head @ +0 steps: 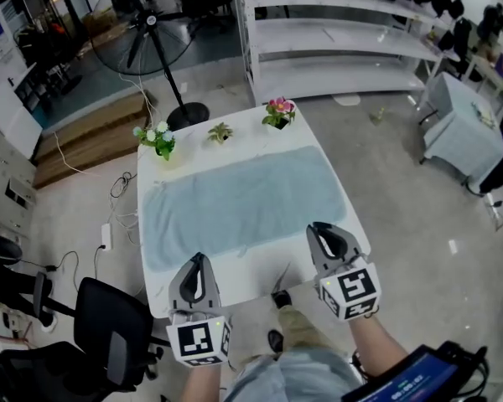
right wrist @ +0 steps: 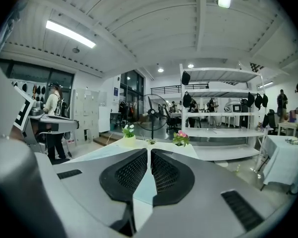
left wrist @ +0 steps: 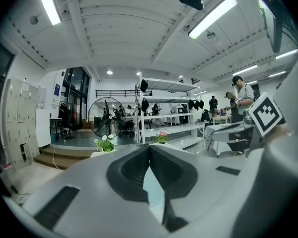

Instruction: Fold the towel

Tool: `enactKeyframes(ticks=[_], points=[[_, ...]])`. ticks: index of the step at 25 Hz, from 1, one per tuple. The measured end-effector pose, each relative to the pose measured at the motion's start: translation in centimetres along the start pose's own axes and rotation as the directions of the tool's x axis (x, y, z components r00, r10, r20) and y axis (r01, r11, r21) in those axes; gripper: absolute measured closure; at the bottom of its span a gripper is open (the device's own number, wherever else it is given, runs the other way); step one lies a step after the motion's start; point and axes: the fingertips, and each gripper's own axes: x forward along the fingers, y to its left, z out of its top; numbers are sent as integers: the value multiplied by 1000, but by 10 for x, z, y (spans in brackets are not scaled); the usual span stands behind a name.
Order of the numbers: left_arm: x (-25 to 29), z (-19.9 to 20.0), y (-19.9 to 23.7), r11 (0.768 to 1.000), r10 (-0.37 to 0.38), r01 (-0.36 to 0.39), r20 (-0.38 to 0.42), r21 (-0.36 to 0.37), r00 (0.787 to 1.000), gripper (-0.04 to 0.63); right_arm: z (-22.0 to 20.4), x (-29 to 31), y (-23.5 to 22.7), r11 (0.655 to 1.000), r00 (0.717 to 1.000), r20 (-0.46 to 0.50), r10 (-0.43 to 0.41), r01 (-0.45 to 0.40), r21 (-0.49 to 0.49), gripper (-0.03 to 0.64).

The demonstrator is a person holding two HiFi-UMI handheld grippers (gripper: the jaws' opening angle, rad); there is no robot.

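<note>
Left gripper (head: 198, 260), seven o'clock, fingers closed, empty; right gripper (head: 322, 228), five o'clock, fingers barely parted, empty; towel (head: 243, 203) spread flat.

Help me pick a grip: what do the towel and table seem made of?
The towel looks like soft cloth, probably terry, matte pale blue; it lies flat with faint ripples and no shine. The table has a hard, smooth white top, perhaps laminate or painted board; its edges are crisp.
</note>
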Motion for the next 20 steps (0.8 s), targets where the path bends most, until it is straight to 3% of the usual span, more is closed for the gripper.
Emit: enactKeyframes(ticks=[11,16,20], points=[[90,-40,14,1000,2,-2,-108,0,994,588,-65,75,-96,993,987,-139,-79,90,78,575],[130,-55,18,1000,4,-4,-176,1,984,588,-116,87,-158,967,950,-258,-175,215,135,528],[158,-59,17,1000,1,2,-187,12,982,588,-156,90,-193,951,914,-356,-193,263,161,475]])
